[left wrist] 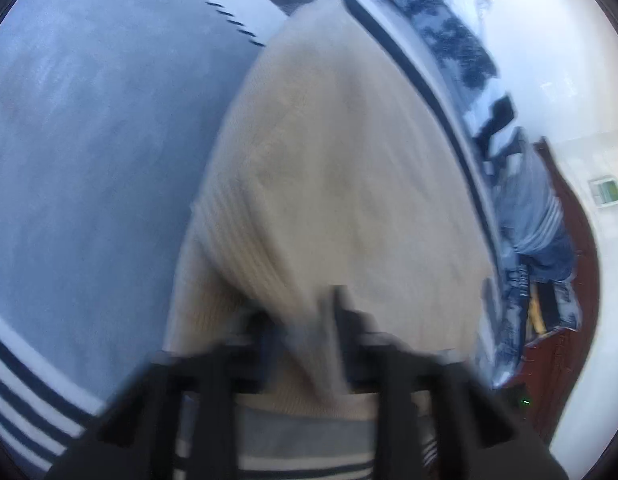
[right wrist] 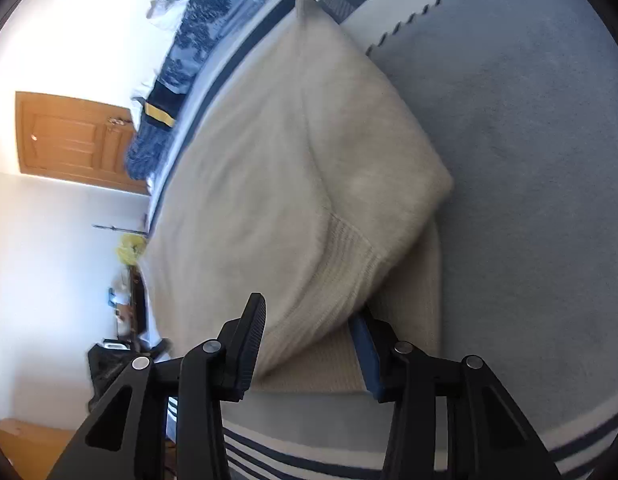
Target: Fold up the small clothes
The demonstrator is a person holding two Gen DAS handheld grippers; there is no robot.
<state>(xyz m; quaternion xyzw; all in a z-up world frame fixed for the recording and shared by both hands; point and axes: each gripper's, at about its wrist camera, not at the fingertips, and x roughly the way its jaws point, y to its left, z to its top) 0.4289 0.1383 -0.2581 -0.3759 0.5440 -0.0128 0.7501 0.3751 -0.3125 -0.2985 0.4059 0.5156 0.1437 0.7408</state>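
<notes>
Grey-blue striped bedspread [right wrist: 529, 160] supports cream knitted garment [right wrist: 269, 152]; left gripper [left wrist: 305, 328] pinches its ribbed hem, right gripper [right wrist: 309, 340] stands open around it, evidently for folding.

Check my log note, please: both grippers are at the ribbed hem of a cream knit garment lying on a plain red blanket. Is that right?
Not quite: the blanket is grey-blue with dark and white stripes along its border, not plain red, as the right wrist view shows. The rest holds: the left gripper and right gripper are both at the ribbed hem of the cream knit garment.
</notes>
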